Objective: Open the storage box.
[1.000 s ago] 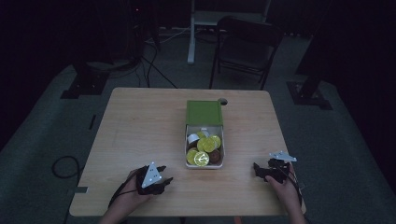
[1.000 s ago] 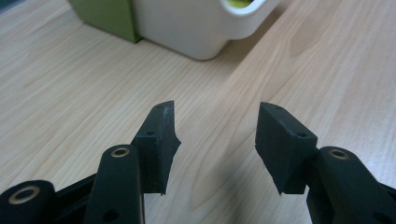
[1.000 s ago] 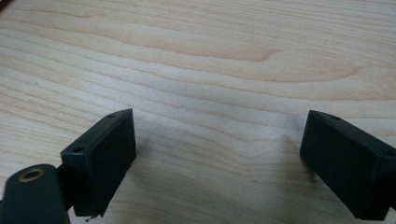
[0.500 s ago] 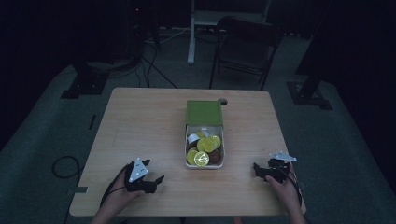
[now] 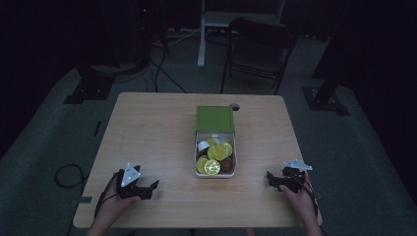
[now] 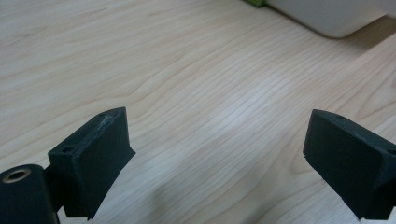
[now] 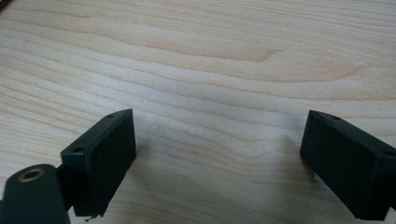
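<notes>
A white box point(image 5: 198, 147) with its green lid point(image 5: 215, 118) slid back stands mid-table; it holds several round gold, brown and white capsules point(image 5: 212, 166). My left gripper point(image 5: 151, 190) rests on the wooden table point(image 5: 147, 132) near the front left, pointing right toward the box. Its jaws have just been opening and now stand wide apart, with only bare wood between them point(image 6: 219, 158). A corner of the white box point(image 6: 327, 16) shows at the top right of the left gripper view. My right gripper point(image 5: 272, 180) lies at the front right, open over bare wood point(image 7: 219, 158).
A round cable hole point(image 5: 234, 105) sits at the table's far edge behind the box. A dark folding chair point(image 5: 258, 49) and a white desk leg point(image 5: 201, 34) stand beyond the table. Cables point(image 5: 66, 174) lie on the floor at the left.
My left gripper has slid left along the table's front, away from the box, and its jaws have spread. The right gripper has stayed put.
</notes>
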The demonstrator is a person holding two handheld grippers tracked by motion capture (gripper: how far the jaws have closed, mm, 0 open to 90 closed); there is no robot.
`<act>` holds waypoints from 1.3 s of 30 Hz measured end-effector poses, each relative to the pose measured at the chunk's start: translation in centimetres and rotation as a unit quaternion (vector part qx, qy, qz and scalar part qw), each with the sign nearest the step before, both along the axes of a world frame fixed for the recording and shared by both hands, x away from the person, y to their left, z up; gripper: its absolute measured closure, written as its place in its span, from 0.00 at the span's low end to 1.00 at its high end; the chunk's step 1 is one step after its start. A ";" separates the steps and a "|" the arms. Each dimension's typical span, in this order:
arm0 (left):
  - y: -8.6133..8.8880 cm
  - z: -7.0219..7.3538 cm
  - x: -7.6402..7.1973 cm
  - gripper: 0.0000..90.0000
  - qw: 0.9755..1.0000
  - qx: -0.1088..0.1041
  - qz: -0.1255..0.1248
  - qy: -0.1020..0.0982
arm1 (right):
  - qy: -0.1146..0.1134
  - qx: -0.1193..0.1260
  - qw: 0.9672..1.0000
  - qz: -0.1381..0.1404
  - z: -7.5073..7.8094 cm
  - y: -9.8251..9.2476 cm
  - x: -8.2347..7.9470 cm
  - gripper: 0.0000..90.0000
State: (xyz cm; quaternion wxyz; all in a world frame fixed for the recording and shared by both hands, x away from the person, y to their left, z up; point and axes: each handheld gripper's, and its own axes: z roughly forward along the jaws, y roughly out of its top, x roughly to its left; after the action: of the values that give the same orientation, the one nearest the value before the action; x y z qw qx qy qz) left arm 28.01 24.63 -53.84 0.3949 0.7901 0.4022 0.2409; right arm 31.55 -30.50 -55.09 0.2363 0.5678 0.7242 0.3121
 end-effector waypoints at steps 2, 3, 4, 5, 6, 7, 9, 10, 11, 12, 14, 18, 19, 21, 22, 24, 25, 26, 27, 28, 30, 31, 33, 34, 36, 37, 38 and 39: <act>0.4 -0.1 0.0 0.09 1.000 0.003 0.010 0.003 | 0.000 0.000 1.000 0.000 0.0 0.0 0.0 0.11; 0.7 -0.2 0.0 0.09 1.000 0.004 0.015 0.006 | 0.000 0.000 1.000 0.000 0.0 0.0 0.0 0.11; 1.0 -0.3 0.0 0.09 1.000 0.008 0.022 0.011 | 0.000 0.000 1.000 0.000 0.0 0.0 0.0 0.11; 1.1 -0.3 0.0 0.09 0.999 0.011 0.027 0.012 | 0.000 0.000 1.000 0.000 0.0 0.0 0.0 0.11; 1.3 -0.3 0.0 0.09 0.999 0.012 0.031 0.012 | 0.000 0.000 1.000 0.000 0.0 0.0 0.0 0.11; 1.5 -0.3 0.0 0.09 0.999 0.010 0.033 0.014 | 0.000 0.000 1.000 0.000 0.0 0.0 0.0 0.11; 1.8 -0.3 0.0 0.09 0.999 0.014 0.043 0.020 | 0.000 0.000 1.000 0.000 0.0 0.0 0.0 0.11; 1.9 -0.3 0.0 0.09 0.999 0.016 0.044 0.022 | 0.000 0.000 1.000 0.000 0.0 0.0 0.0 0.11; 2.0 -0.4 0.0 0.09 0.998 0.017 0.046 0.028 | 0.000 0.000 1.000 0.000 0.0 0.0 0.0 0.11; 2.1 -0.4 0.0 0.09 0.998 0.018 0.048 0.036 | 0.000 0.000 1.000 0.000 0.0 0.0 0.0 0.11; 2.2 -0.4 0.0 0.09 0.998 0.020 0.051 0.041 | 0.000 0.000 1.000 0.000 0.0 0.0 0.0 0.11; 2.3 -0.4 0.1 0.09 0.997 0.021 0.057 0.046 | 0.000 0.000 1.000 0.000 0.0 0.0 0.0 0.11; 2.3 -0.5 0.2 0.09 0.997 0.022 0.057 0.052 | 0.000 0.000 1.000 0.000 0.0 0.0 0.0 0.11; 2.4 -0.5 0.2 0.09 0.996 0.025 0.061 0.059 | 0.000 0.000 1.000 0.000 0.0 0.0 0.0 0.11; 2.4 -0.5 0.3 0.09 0.996 0.026 0.061 0.062 | 0.000 0.000 1.000 0.000 0.0 0.0 0.0 0.11; 2.5 -0.6 0.3 0.09 0.995 0.028 0.069 0.069 | 0.001 0.000 1.000 0.000 0.0 0.0 0.0 0.11; 2.5 -0.6 0.4 0.09 0.994 0.031 0.070 0.072 | 0.000 0.000 1.000 0.000 0.0 0.0 0.0 0.11; 2.5 -0.7 0.4 0.09 0.994 0.036 0.071 0.078 | 0.001 0.000 1.000 0.000 0.0 0.0 0.0 0.11; 2.5 -0.7 0.5 0.09 0.993 0.037 0.071 0.082 | 0.001 0.000 1.000 0.000 0.0 0.0 0.0 0.11; 2.5 -0.7 0.5 0.09 0.993 0.036 0.070 0.083 | 0.001 0.000 1.000 0.000 0.0 0.0 0.0 0.11; 2.6 -0.7 0.6 0.09 0.992 0.026 0.078 0.093 | 0.001 0.000 1.000 0.000 0.0 0.0 0.0 0.11; 2.6 -0.7 0.6 0.09 0.992 0.026 0.078 0.094 | 0.000 0.000 1.000 0.000 0.0 0.0 0.0 0.11; 2.6 -0.7 0.6 0.09 0.992 0.025 0.078 0.094 | 0.001 0.000 1.000 0.000 0.0 0.0 0.0 0.11; 2.6 -0.7 0.6 0.09 0.992 0.025 0.078 0.094 | 0.001 0.000 1.000 0.000 0.0 0.0 0.0 0.11; 2.6 -0.7 0.6 0.09 0.992 0.025 0.078 0.094 | 0.000 0.000 1.000 0.000 0.0 0.0 0.0 0.11; 2.6 -0.7 0.6 0.09 0.992 0.025 0.079 0.094 | 0.001 0.001 1.000 0.000 0.0 0.0 0.0 0.11; 2.6 -0.7 0.6 0.09 0.992 0.025 0.078 0.094 | 0.001 0.000 1.000 0.000 0.0 0.0 0.0 0.11; 2.6 -0.7 0.6 0.09 0.992 0.026 0.078 0.094 | 0.001 0.000 1.000 0.000 0.0 0.0 0.0 0.11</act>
State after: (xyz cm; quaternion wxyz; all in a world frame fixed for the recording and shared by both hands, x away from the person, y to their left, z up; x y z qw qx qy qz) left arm 28.59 27.23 -54.58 0.3151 0.7851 0.4918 0.2061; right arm 31.56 -30.51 -55.08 0.2356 0.5678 0.7244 0.3120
